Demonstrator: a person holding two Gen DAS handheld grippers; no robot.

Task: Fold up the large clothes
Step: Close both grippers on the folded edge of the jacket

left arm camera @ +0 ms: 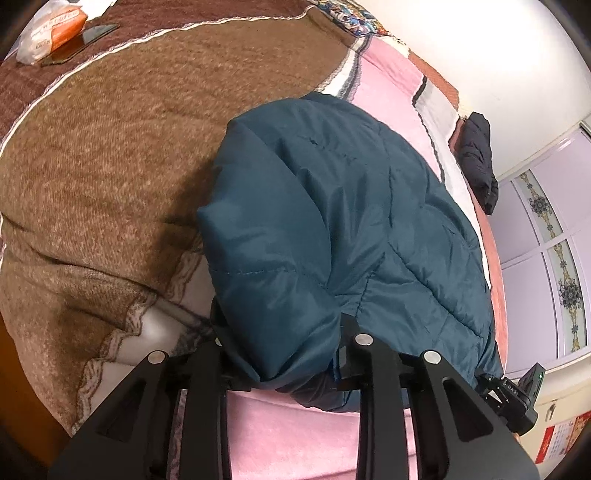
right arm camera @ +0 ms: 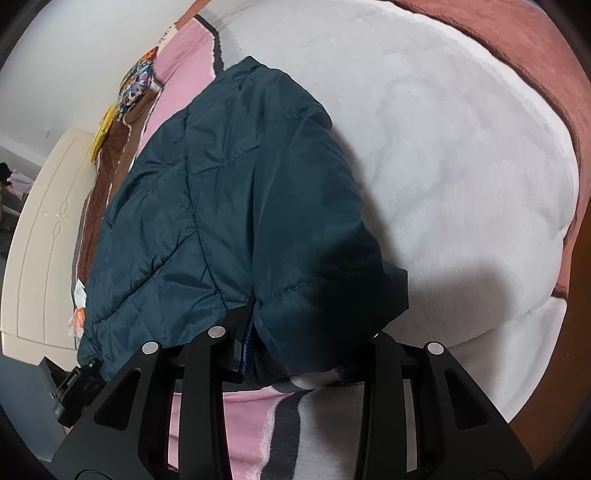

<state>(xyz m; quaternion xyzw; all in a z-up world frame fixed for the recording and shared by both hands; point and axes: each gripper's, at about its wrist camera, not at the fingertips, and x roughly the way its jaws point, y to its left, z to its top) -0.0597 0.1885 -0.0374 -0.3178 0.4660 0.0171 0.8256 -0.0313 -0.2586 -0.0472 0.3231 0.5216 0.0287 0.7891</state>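
Observation:
A dark teal quilted jacket [left arm camera: 332,221] lies folded on the bed, its sleeves laid over the body. My left gripper [left arm camera: 284,343] is shut on the jacket's near left corner; the fabric bunches between its jaws. My right gripper [right arm camera: 306,339] is shut on the jacket [right arm camera: 236,192] at its near right corner, and the fabric hides the fingertips. The right gripper also shows at the left wrist view's lower right edge [left arm camera: 506,398], and the left gripper at the right wrist view's lower left [right arm camera: 77,391].
A brown blanket [left arm camera: 110,166] covers the bed's left. A pink and white fleece blanket [right arm camera: 443,166] lies under the jacket. A black garment [left arm camera: 478,158] lies at the bed's far right. A phone [left arm camera: 99,33] and a plastic bag [left arm camera: 51,29] lie far left.

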